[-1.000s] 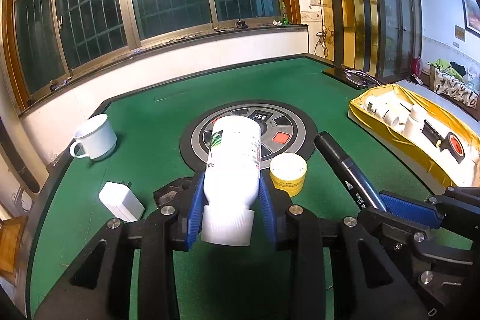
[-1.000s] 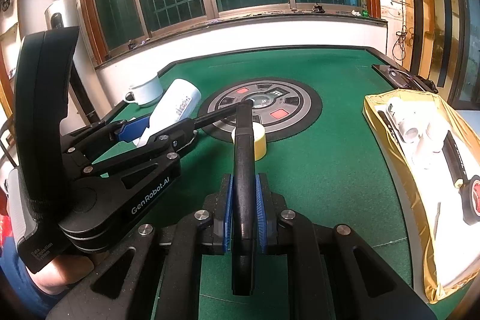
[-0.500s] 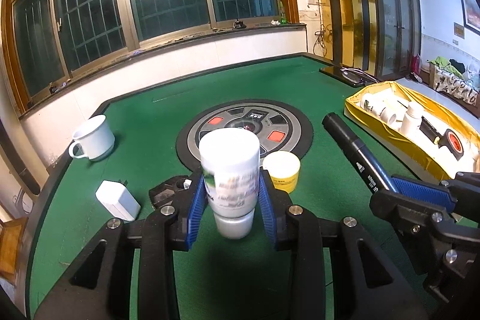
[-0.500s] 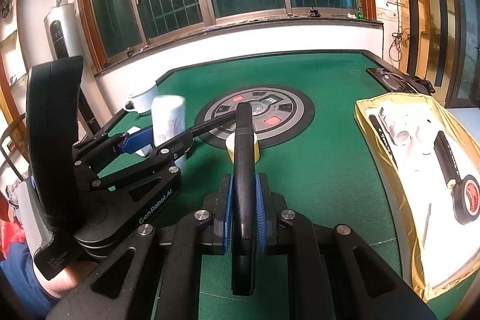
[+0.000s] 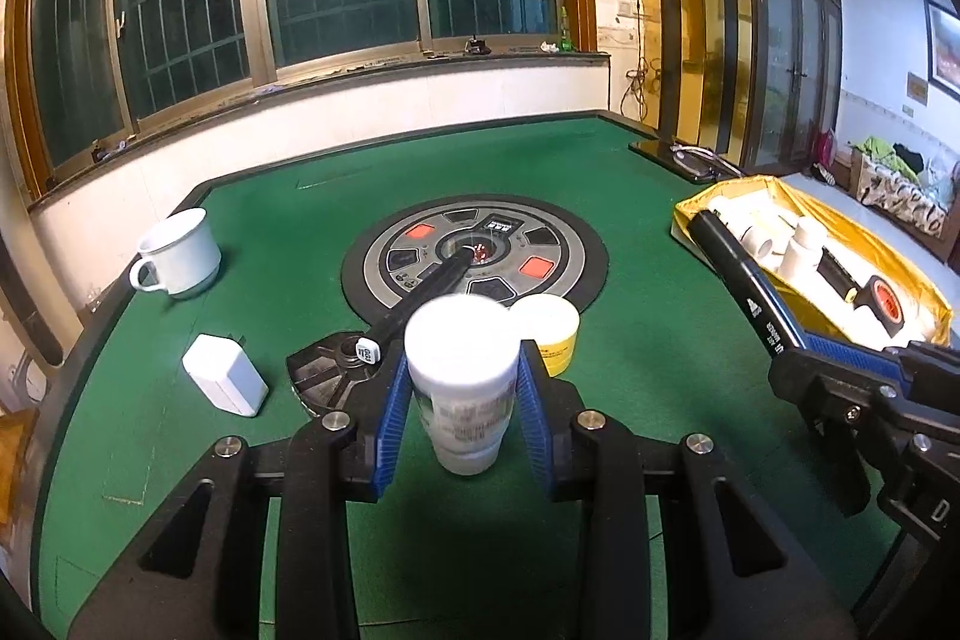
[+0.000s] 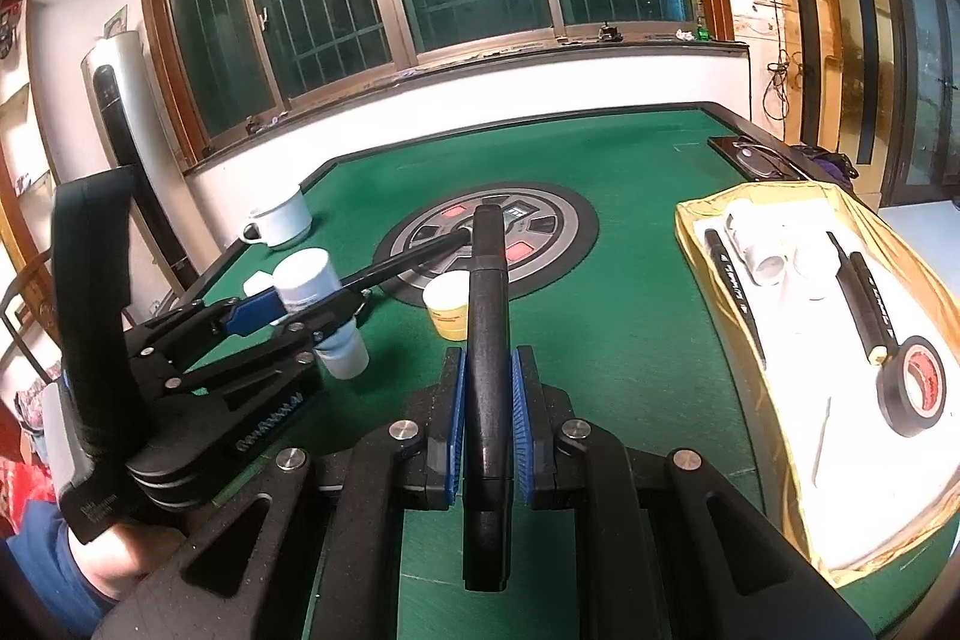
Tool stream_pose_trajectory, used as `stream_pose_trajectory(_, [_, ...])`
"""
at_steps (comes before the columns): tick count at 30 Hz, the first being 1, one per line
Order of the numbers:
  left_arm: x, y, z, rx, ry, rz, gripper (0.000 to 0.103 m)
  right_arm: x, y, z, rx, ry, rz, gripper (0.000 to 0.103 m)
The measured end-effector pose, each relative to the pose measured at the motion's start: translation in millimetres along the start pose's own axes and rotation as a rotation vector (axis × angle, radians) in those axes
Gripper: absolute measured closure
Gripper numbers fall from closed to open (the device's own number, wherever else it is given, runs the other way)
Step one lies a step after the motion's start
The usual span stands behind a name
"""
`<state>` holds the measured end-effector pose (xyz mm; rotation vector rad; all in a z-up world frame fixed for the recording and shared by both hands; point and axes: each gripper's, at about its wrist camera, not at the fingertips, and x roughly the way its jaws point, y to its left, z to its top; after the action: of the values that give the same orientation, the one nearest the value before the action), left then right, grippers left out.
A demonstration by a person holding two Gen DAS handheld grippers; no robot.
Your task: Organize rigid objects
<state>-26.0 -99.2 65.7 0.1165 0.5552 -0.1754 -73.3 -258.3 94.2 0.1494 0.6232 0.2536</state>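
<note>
Left gripper (image 5: 461, 403) clamped a white bottle (image 5: 462, 370) w/ its blue pads, holding it off the green table (image 5: 630, 400), cap end pointing down toward the felt. Right gripper (image 6: 487, 424) was clenched on a black marker (image 6: 487, 340), tip aimed at the round center console (image 6: 558, 226). Yellow-lined tray (image 6: 774, 364) at right held white fittings, two markers & a tape roll (image 6: 912, 385). Yellow tub (image 5: 549, 328), white charger (image 5: 225, 382) & white mug (image 5: 177, 259) sat on the felt.

Legible text for your record: none. Print on the white bottle (image 5: 462, 388), black markers (image 6: 735, 280) and left hand-held gripper (image 6: 264, 316) is blurred.
</note>
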Motion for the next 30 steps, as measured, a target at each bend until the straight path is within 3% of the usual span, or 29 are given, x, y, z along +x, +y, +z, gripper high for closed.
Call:
stream_pose_trajectory(7, [-17, -16, 4, 0.01, -0.038, -0.034, 0.071, -6, -17, -2, 0.035, -0.011, -0.001, 0.09])
stream_pose_trajectory(11, [-27, -29, 11, 0.054, -0.065, -0.009, 0.071, -12, -27, -6, 0.052, -0.019, 0.0, 0.09])
stream_pose_trajectory(16, [-13, -13, 8, 0.032, 0.05, -0.019, 0.071, -19, -40, -8, 0.072, -0.026, 0.004, 0.09])
stream_pose_trajectory(17, [-11, -10, 6, 0.036, 0.064, -0.02, 0.069, -21, -42, -9, 0.073, -0.026, 0.005, 0.09])
stream_pose_trajectory(19, [-11, -5, 4, 0.043, 0.079, -0.002, 0.053, -23, -45, -11, 0.079, -0.028, 0.01, 0.09])
stream_pose_trajectory(21, [-9, 1, 2, 0.028, 0.099, -0.01, 0.045, -21, -48, -12, 0.088, -0.023, 0.02, 0.09])
stream_pose_trajectory(30, [-3, 8, -7, 0.038, 0.081, 0.035, 0.045, -20, -54, -15, 0.1, -0.023, 0.029, 0.09])
